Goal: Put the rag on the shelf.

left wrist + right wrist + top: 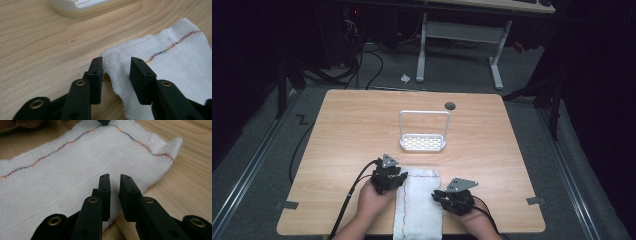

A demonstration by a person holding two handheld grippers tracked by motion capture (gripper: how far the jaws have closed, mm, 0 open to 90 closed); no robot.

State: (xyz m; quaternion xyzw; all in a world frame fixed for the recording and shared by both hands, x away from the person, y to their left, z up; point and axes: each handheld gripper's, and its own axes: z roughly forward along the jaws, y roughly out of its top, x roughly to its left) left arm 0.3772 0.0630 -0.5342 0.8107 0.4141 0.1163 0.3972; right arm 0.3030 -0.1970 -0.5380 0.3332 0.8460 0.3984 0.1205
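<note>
Plainly unlabelled white cloth with multicoloured stitching, between both claws.

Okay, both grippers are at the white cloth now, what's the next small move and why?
Probably close the left gripper: its jaws stand open astride the cloth's near corner edge, nothing pinched yet. The right gripper sits at the opposite edge, jaws nearly together.

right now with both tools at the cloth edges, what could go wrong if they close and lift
The left tool straddles only a thin corner of the white cloth, so it may slip out. The right tool sits nearly closed above the cloth edge and might pinch nothing. An uneven lift could drag the cloth toward the white rack.
</note>
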